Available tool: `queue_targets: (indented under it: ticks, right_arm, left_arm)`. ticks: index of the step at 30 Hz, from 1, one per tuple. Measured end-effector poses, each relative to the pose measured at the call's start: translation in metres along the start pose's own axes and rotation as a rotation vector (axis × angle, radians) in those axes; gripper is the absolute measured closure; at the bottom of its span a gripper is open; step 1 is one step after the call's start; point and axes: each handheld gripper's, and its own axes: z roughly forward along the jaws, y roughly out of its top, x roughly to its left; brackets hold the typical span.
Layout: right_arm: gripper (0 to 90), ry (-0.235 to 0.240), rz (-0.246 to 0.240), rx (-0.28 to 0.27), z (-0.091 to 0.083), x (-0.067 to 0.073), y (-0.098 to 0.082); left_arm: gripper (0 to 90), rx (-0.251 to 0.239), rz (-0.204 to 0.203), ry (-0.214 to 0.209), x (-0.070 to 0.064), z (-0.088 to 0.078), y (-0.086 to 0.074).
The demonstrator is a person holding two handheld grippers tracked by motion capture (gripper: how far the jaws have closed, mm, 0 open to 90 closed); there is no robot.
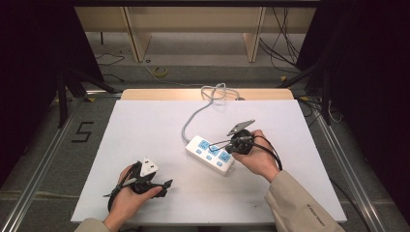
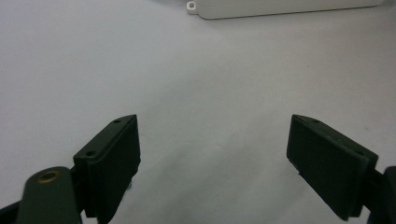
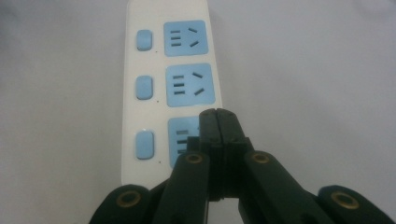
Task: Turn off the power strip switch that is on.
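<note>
A white rectangular sheet (image 1: 145, 130) is laid over a table, whose pale wooden far edge (image 1: 164, 94) is left uncovered. A black numeral "5" (image 1: 83, 131) is marked on the grey floor (image 1: 203, 72) beside the table. Beyond it, a small yellow coil of cable (image 1: 160, 71) is seen near a light wooden frame (image 1: 135, 34). Black cables (image 1: 285, 43) are strewn to the right.

table (image 1: 145, 125): white top | on it: power strip (image 1: 211, 153), grey cord (image 1: 193, 118)
</note>
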Motion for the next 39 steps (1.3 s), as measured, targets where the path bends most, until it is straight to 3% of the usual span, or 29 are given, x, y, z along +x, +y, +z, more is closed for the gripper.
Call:
queue_targets:
  ticks: [26,39]
  right_arm:
    - [90.0,0.003,0.042,-0.038,-0.014,-0.008,-0.027]
    - [80.0,-0.001,0.070,-0.062,-0.020,-0.010,-0.045]
  left_arm:
    - [17.3,0.000,-0.003,0.006,0.001,-0.001,0.000]
    - [17.3,-0.001,-0.004,0.010,0.002,-0.001,0.000]
